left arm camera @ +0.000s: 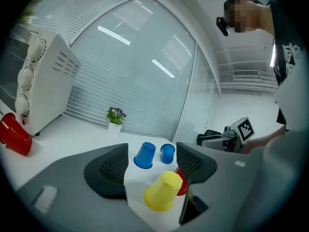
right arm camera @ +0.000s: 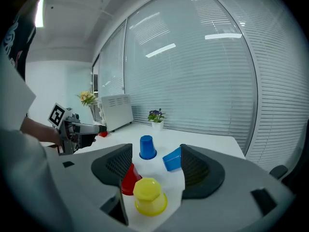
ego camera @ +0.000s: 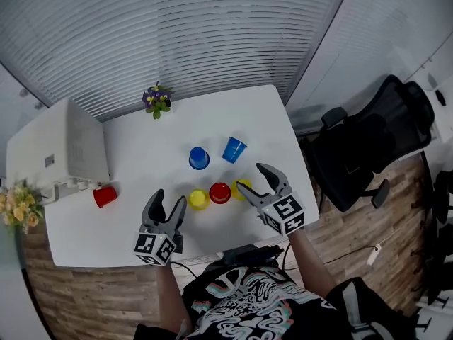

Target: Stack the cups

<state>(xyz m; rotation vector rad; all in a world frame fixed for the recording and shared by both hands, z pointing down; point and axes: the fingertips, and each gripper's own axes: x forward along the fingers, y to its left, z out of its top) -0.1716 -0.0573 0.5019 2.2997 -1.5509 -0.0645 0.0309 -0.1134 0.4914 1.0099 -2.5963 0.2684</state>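
Several plastic cups stand mouth down on the white table (ego camera: 141,161). A yellow cup (ego camera: 198,200), a red cup (ego camera: 220,193) and a second yellow cup (ego camera: 241,189) form a row near the front edge. Behind them are one blue cup (ego camera: 199,158) and a tipped blue cup (ego camera: 234,149). Another red cup (ego camera: 105,196) lies by the oven. My left gripper (ego camera: 168,202) is open just left of the first yellow cup (left arm camera: 164,191). My right gripper (ego camera: 253,178) is open over the second yellow cup (right arm camera: 149,197), partly hiding it. Neither holds anything.
A white toaster oven (ego camera: 60,151) fills the table's left end, with yellow flowers (ego camera: 18,207) beside it. A small potted plant (ego camera: 156,100) stands at the far edge by the blinds. A black office chair (ego camera: 368,144) is to the right. Black cables (ego camera: 244,253) hang off the front edge.
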